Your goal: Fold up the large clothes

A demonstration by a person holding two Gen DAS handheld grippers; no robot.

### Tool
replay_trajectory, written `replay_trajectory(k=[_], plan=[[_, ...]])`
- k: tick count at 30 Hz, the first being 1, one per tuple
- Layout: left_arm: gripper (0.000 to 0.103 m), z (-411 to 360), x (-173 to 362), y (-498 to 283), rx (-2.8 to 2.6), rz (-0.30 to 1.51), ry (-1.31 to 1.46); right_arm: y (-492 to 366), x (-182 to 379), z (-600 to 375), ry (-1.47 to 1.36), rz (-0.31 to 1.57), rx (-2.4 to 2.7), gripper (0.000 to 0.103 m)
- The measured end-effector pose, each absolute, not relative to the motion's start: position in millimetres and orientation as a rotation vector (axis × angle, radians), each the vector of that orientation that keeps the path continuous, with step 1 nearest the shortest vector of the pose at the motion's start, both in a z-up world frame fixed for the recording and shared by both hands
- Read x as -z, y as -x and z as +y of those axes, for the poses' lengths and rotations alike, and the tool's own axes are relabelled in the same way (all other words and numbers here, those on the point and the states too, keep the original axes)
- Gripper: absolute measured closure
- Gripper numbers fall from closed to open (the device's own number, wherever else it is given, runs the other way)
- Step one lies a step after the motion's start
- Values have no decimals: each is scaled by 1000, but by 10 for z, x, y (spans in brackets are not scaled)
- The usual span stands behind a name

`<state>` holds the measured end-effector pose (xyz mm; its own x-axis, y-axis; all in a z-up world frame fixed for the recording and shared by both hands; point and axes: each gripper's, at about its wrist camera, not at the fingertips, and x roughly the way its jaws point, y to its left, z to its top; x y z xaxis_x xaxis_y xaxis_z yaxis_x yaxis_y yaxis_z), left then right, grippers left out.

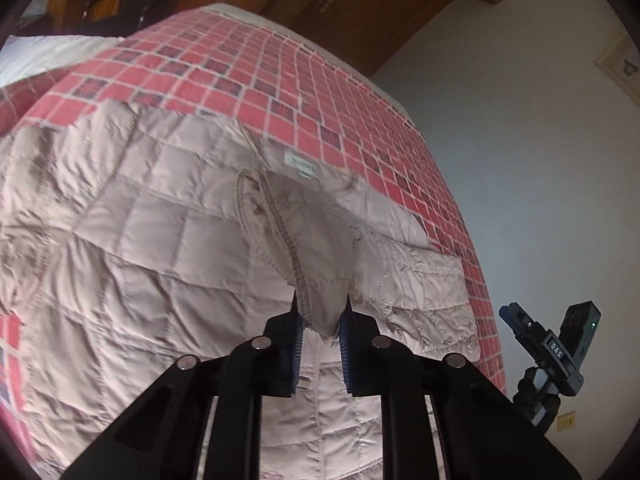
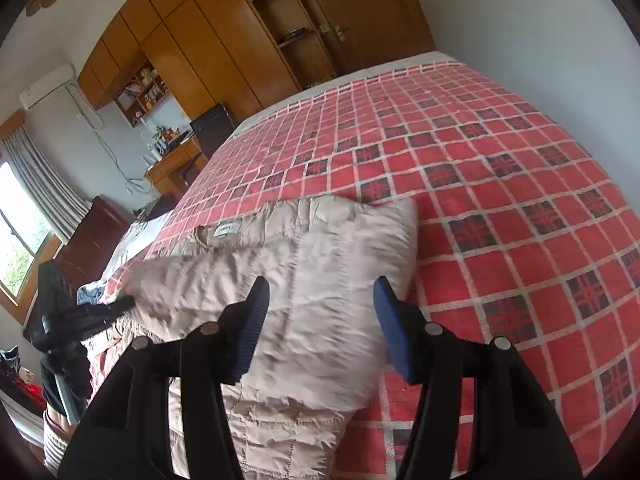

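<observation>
Left wrist view: the left tongs [image 1: 322, 322], at lower centre, pinch a zipper-edged fold of the beige quilted jacket [image 1: 160, 240] spread across the red checked bed [image 1: 320, 80]. Right wrist view: the right tongs [image 2: 320, 312] gape wide and empty above the jacket [image 2: 320, 264] at centre frame.

A pale beige quilted jacket [image 1: 168, 240] lies spread on the bed, collar label facing up, one sleeve folded across its front, zipper edge lifted into a fold.
</observation>
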<state>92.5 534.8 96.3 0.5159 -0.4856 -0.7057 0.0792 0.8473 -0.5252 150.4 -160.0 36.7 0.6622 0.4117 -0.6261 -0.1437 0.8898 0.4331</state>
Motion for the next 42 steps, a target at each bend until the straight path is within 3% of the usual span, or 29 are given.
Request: replay_trajectory(k=[9,17,25,29,37,42], plan=[[87,6041,-850,-987,97,955,409,-1679,-43,-985,-254,917,-392,48],[83,6161,-455,-1012,55,1036,365,-1827,365,-792,-178,1038,-333,50],[69,6138,-1036,-836,58,888,337,-1696,-38,-835,-213,969,-364,49],[66,5793,-1146,-891,137,878,286,-1802,-147,-614,-272,1056,-425,47],[66,5614,-423,-1298,139,1085,298,-2132,334,-295,-280,1185,-380,49],[66,5590,-340,-1214,183,1036,250,-2106,422,-313,-270,1153,-400,48]])
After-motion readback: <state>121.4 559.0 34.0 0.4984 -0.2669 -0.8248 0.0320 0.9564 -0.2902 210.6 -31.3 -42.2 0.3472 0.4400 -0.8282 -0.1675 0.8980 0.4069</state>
